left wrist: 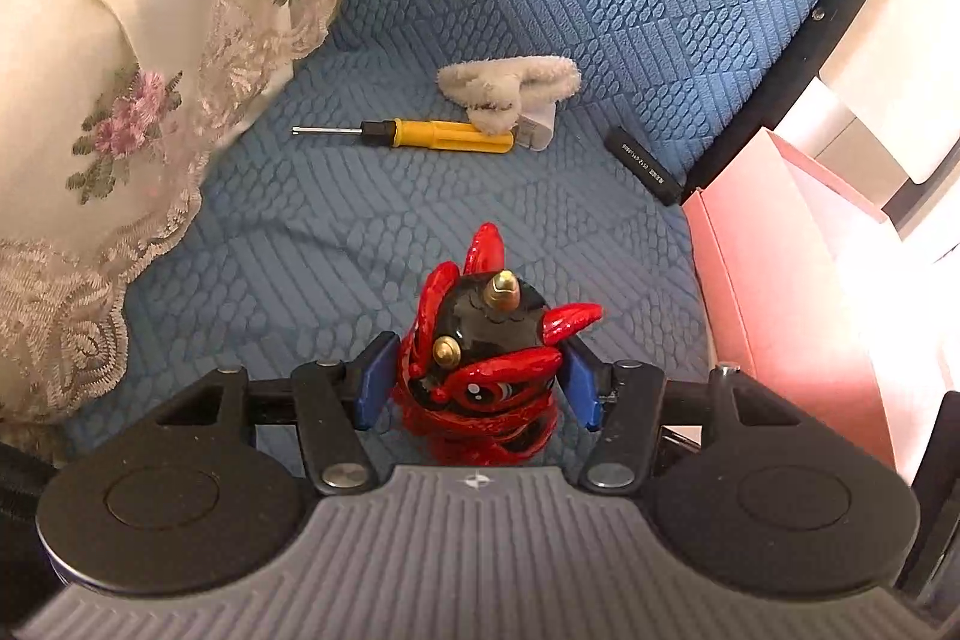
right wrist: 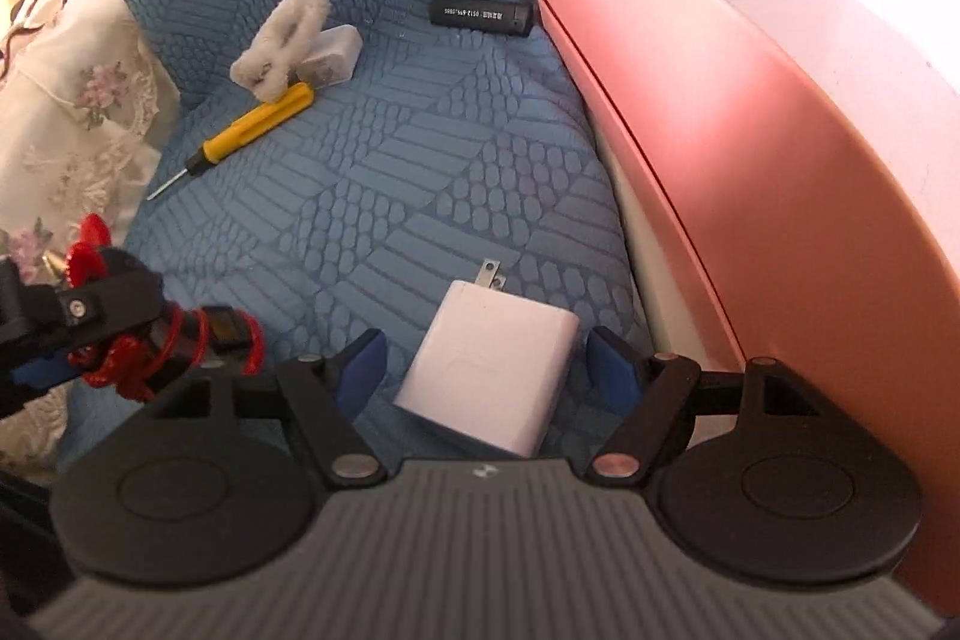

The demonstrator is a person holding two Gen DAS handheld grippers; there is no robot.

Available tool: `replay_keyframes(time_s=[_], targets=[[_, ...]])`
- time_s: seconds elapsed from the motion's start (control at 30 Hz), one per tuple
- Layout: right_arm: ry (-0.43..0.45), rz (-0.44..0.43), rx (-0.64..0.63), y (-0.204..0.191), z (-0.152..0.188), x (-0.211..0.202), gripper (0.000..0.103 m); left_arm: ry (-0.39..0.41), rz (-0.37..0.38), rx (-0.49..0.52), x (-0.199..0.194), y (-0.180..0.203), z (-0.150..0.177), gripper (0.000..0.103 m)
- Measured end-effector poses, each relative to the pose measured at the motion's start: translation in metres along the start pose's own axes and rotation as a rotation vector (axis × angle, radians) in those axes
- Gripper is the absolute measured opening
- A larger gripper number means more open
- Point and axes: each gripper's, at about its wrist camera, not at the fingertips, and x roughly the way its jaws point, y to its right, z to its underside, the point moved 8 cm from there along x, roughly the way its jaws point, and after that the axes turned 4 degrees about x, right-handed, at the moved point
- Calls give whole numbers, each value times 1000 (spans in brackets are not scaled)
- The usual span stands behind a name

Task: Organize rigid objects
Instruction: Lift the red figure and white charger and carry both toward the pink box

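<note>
**Figurine clamped left, charger between open right fingers**

The left gripper is clamped on a red figurine above the blue cushion; only the right view shows the right gripper, fingers apart, either side of a white charger lying near the pink box; far off lie a screwdriver, fluffy clip and black stick.

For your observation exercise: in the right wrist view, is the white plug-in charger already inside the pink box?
No, the white plug-in charger lies on the blue textured cushion, beside the pink box.
</note>
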Motion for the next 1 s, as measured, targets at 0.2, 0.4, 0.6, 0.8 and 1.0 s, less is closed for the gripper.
replay_keyframes(time_s=[0.2,0.4,0.6,0.8,1.0], targets=[[16,11,-76,-5,-3,-3,63,1,2,14,-1,-1,-2,63],[34,-25,-142,-10,-5,-22,60,9,9,37,-6,2,-4,63],[34,-70,-192,-14,0,-45,58,43,37,72,-21,15,-11,63],[57,-107,-185,-9,-8,-70,56,43,78,52,-41,26,-13,63],[44,-136,-171,-2,-10,-91,56,61,61,40,-59,37,-15,63]])
